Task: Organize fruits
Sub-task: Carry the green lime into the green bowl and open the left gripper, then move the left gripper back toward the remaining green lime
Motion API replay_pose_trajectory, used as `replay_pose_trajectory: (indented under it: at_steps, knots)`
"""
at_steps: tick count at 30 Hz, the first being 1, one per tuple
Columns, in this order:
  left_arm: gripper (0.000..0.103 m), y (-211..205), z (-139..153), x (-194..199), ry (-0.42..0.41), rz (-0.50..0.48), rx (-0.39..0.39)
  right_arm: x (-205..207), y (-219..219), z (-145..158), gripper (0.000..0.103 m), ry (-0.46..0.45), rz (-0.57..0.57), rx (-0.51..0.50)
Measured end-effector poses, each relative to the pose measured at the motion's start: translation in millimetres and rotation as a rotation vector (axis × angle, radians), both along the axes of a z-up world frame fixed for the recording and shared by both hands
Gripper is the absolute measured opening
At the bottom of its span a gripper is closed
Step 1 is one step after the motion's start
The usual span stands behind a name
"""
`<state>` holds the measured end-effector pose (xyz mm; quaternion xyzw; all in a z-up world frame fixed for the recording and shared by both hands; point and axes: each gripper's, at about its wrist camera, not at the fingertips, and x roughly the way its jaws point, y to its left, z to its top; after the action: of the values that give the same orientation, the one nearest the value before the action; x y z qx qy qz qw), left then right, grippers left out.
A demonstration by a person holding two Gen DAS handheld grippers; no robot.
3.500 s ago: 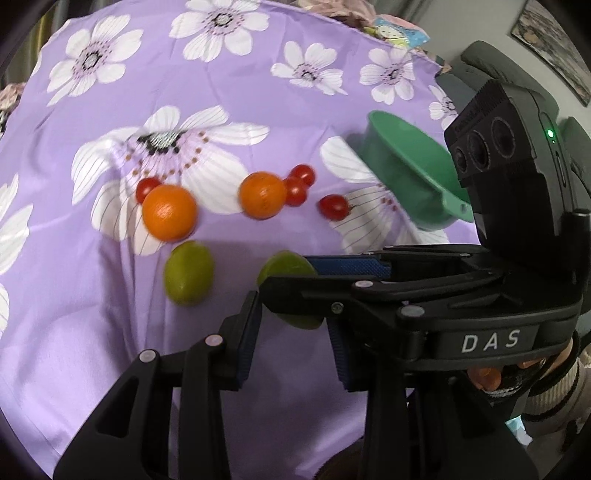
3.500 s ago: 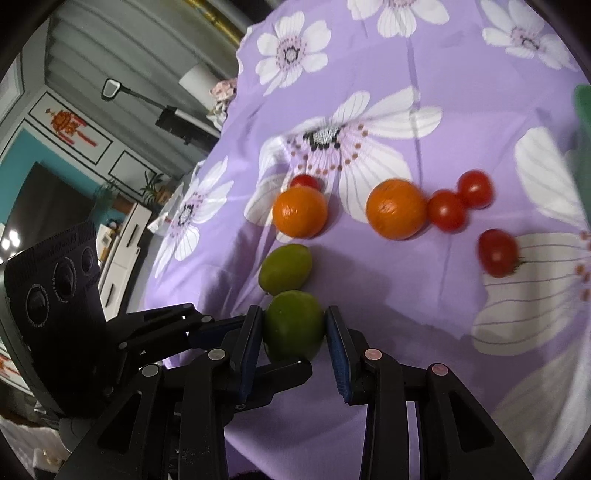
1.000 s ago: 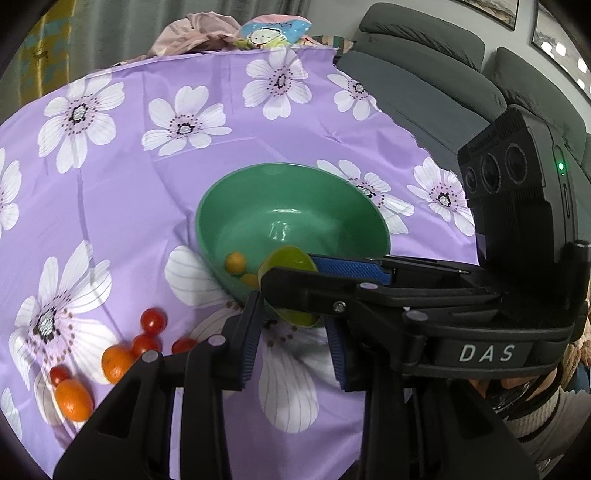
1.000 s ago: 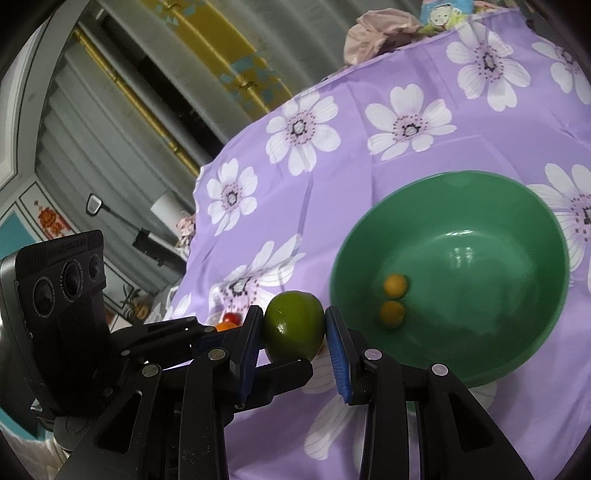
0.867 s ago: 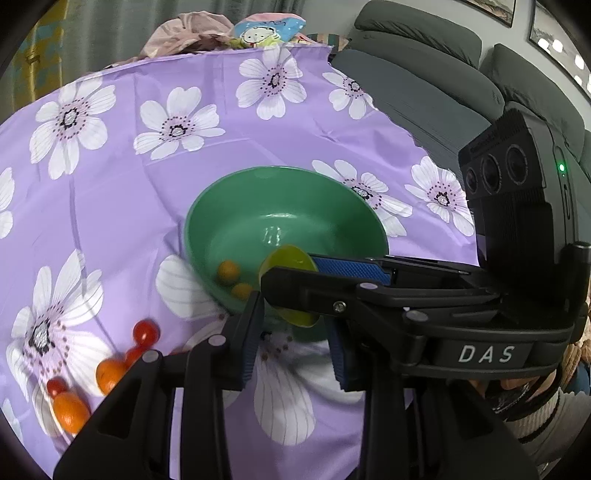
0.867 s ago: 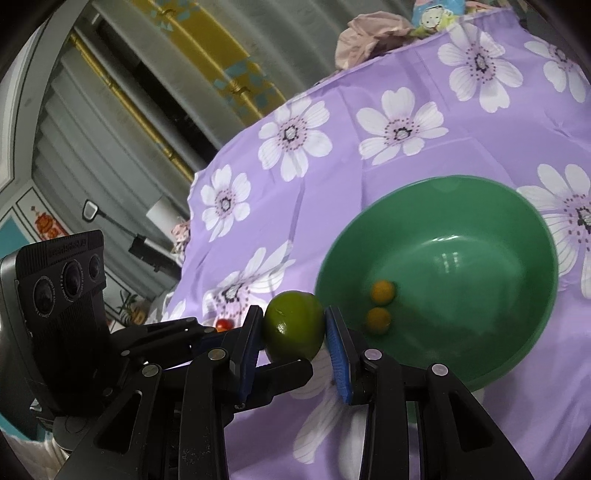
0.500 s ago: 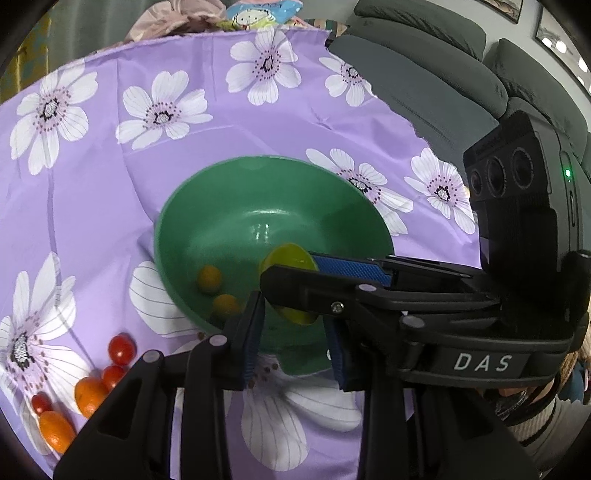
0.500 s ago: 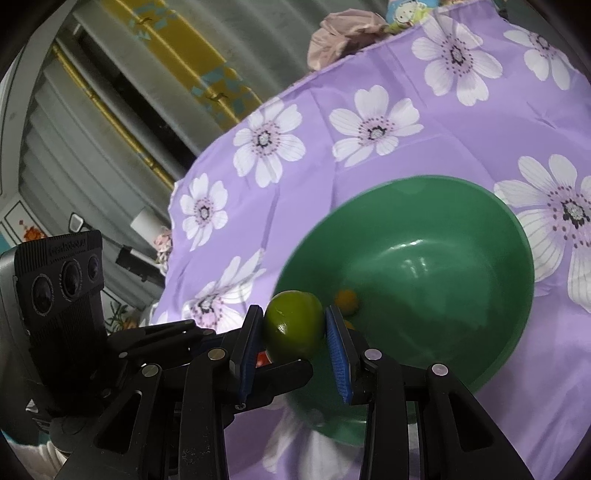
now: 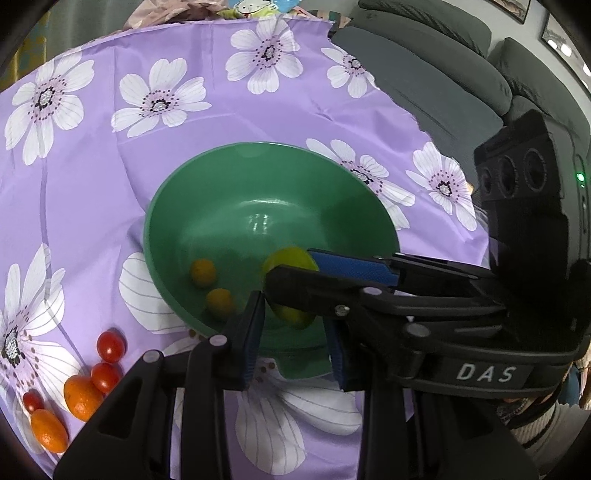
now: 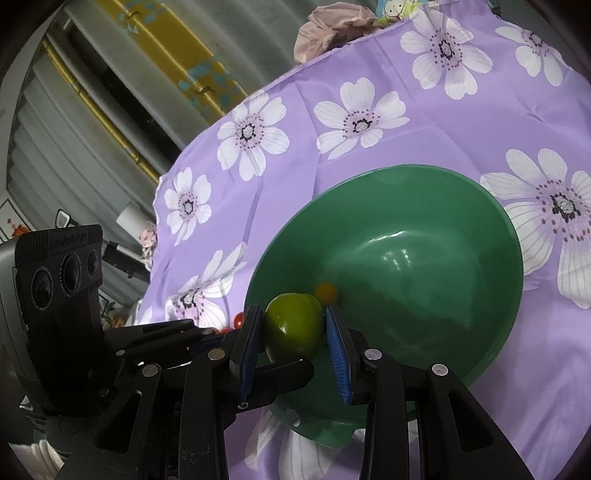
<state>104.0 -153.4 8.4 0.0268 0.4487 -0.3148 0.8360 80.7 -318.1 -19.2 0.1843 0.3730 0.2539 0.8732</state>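
Note:
A green lime (image 10: pixel 293 325) sits pinched between the blue pads of my right gripper (image 10: pixel 293 317), just over the near left rim of the green bowl (image 10: pixel 424 258). In the left wrist view the right gripper (image 9: pixel 291 267) crosses from the right, holding the lime (image 9: pixel 288 260) over the bowl (image 9: pixel 258 206). Two small orange fruits (image 9: pixel 202 271) (image 9: pixel 219 301) lie on the bowl's bottom. My left gripper (image 9: pixel 293 321) hangs just behind the lime, jaws narrowly apart, nothing gripped. On the cloth to the left lie three cherry tomatoes (image 9: pixel 110 345) and two oranges (image 9: pixel 83 397).
A purple cloth with white flowers (image 9: pixel 110 166) covers the table. A grey sofa (image 9: pixel 424 74) stands past its right edge. Bundled fabric (image 10: pixel 332 33) lies at the far edge. A person's sleeve (image 9: pixel 535 417) shows behind the right gripper.
Both views have swung from the fruit cluster to the bowl and closed in on it. The lime, still in the right gripper, has gone from beside the bowl to over its rim.

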Motion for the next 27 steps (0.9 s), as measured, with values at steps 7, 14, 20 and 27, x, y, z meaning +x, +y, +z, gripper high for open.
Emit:
replay_pose_trajectory:
  at_steps: [7,14,20,27]
  knots:
    - [0.046,13.5,2.9,-7.1,-0.016,0.058,-0.004,-6.5,-5.0,3.3,0.037,0.004,-0.005,0.008]
    - [0.057,29.4,2.9,-30.8,-0.068,0.109,0.059,-20.1,-9.9,7.2,0.037,0.006,0.0,0.034]
    - [0.057,52.2,-0.8,-56.0,-0.099,0.171,0.116,-35.3,-5.6,11.4,0.05,-0.009,0.024,0.045]
    - [0.057,87.9,-9.1,-70.6,-0.072,0.303,0.126,-50.8,20.6,14.4,0.062,-0.022,0.105,0.002]
